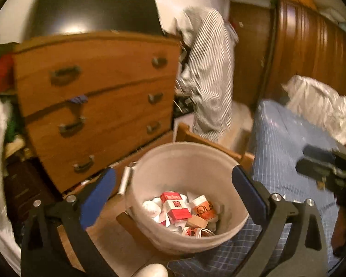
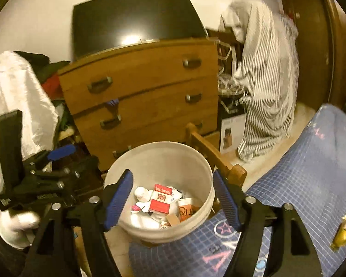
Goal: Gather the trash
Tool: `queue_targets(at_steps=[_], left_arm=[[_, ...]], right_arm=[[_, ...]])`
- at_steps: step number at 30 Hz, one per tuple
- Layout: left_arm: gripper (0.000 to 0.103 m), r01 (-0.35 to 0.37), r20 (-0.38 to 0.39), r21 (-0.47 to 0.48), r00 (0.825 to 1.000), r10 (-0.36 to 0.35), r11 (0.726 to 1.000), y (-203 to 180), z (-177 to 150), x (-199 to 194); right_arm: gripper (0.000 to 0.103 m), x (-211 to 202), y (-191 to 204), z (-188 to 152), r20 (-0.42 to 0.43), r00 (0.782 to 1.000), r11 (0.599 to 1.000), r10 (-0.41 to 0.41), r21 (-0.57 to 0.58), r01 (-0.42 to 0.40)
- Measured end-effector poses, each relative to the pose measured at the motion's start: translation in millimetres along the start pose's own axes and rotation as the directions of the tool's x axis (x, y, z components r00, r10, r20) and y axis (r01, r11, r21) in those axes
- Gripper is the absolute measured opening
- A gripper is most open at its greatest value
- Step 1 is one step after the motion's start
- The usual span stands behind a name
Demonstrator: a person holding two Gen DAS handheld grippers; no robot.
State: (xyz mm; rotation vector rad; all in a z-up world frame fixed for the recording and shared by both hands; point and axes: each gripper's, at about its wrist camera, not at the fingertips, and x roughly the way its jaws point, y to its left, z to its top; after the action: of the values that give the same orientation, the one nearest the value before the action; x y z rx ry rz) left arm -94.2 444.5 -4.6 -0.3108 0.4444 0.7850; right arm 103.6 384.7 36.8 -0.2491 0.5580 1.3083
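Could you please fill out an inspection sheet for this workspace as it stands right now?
Surface: blue checked cloth; pale floor beside it.
Job's things: white bucket holding a red-and-white carton, an orange-printed cup and crumpled paper; a gold wrapper lies on the cloth.
Clutter: clothes heaped left of the wooden dresser.
Grippers: left tongs and right tongs both open, empty, over the bucket.
Cables: nothing seen for certain; pale strips tangled beside the dresser.
Surroundings: dark screen, striped garment, wooden wardrobe.
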Motion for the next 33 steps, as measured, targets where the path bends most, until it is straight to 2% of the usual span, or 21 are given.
queue_targets(at_steps=[3,6,15,25,33], left_arm=[[0.097,-0.014,0.073,-0.008,0.997,0.015,1.000,-6.9,-9.0,-31.9],[0.097,0.006,0.071,0.027,0.997,-0.008,1.000,-19.0,-14.1,-49.8],[0.097,0.003,0.087,0.080,0.996,-0.010,0.997,-38.3,-22.8,-80.7],[0.097,0.004,0.101,0.073,0.995,-0.011,0.997,-38.6,-28.5,-99.9],[0.097,0.004,0.102,0.092,0.995,-0.014,0.996,-45.3,-31.1,-100.0]], right_arm=[[0.079,-31.7,5.1,-16.6,0.039,0.999,1.000,-0.009,0.004,0.008],[0.080,-55.1,8.2,-27.7,0.055,0.998,1.000,-0.014,0.006,0.014],[0.081,-115.5,12.0,-45.5,0.155,0.987,0.999,-0.047,0.027,0.044],[0.082,-123.8,13.3,-48.0,0.171,0.984,0.998,-0.056,0.035,0.051],[0.082,-117.3,15.0,-44.4,0.164,0.985,0.998,-0.051,0.037,0.045]])
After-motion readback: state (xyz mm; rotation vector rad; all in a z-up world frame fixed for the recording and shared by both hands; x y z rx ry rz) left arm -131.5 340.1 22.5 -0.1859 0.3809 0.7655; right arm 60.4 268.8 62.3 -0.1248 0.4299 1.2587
